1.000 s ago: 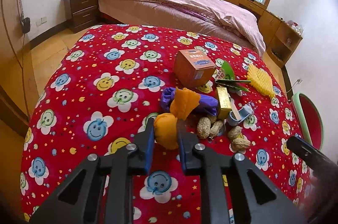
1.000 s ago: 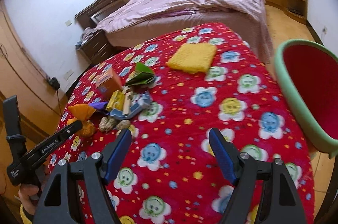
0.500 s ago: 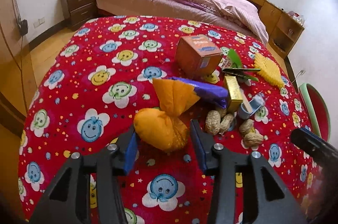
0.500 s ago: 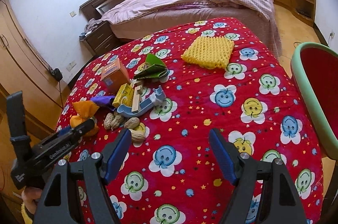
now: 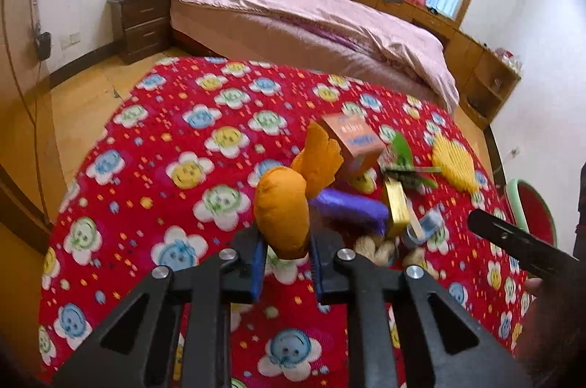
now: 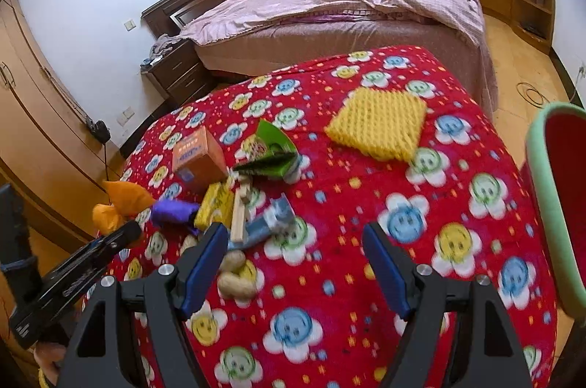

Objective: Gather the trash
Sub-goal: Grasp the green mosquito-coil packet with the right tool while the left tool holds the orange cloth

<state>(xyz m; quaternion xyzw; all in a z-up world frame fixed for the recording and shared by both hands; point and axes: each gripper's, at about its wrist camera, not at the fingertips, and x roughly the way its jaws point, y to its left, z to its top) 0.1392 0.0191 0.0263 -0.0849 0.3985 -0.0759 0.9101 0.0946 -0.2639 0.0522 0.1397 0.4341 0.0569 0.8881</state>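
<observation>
- The left claw [image 5: 285,261] grips the rounded lower end of an orange tied bag [image 5: 282,208] between its two blue pads; the bag's knotted top flares up toward the frame centre.
- In the right wrist view that orange tied bag [image 6: 110,206] sits at the left edge, pinched at the tip of the left claw [image 6: 128,234] above the edge of the red smiley-flower cloth [image 6: 421,278] covering the table.
- The right claw [image 6: 293,263] stands wide apart and holds nothing, low in the frame over the cloth.
- Just beyond it lie peanuts [image 6: 236,281], a blue-grey plastic piece [image 6: 271,223], a wooden stick [image 6: 240,215], a yellow packet [image 6: 214,208] and a purple wrapper [image 6: 172,210], all crowded together.
- An orange carton [image 6: 199,159] and a green wrapper [image 6: 273,151] lie above the cluster; a yellow foam net [image 6: 379,124] lies apart at upper right.
- A red bin with green rim [image 6: 545,204] stands at the right edge.
</observation>
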